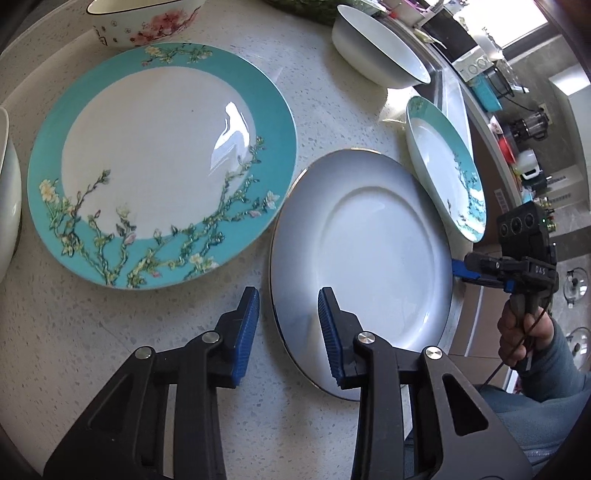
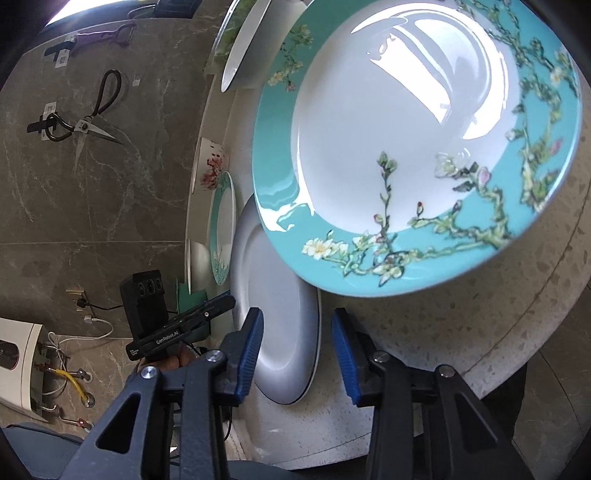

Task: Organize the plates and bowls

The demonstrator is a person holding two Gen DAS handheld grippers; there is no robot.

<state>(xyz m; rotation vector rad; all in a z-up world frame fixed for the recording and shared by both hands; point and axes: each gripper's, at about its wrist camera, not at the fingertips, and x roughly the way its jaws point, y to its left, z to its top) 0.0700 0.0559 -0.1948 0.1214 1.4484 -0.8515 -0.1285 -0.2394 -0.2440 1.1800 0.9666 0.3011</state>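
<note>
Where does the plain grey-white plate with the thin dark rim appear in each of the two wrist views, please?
Left wrist: the grey-white plate fills the lower centre-right, with the open left gripper straddling its near rim.
Right wrist: seen edge-on at lower centre, between the right gripper's fingers.
Shared landmark: the large teal floral plate beside it.

You worked at a round, pale speckled stone surface [image 1: 332,92] with a curved edge. In the right wrist view, a wall of dark grey-brown marbled tiles [image 2: 92,221] stood behind it, with scissors [image 2: 83,118] and a peeler [image 2: 99,37] hanging on hooks. Lower on that wall you had a power socket [image 2: 79,301] with a white plug and cable, and a white appliance [image 2: 18,354] with pipes and a yellow hose beneath it. In the left wrist view, a cluttered counter [image 1: 517,122] ran along the far right, and a bright window [image 1: 524,26] threw daylight across the room.
</note>
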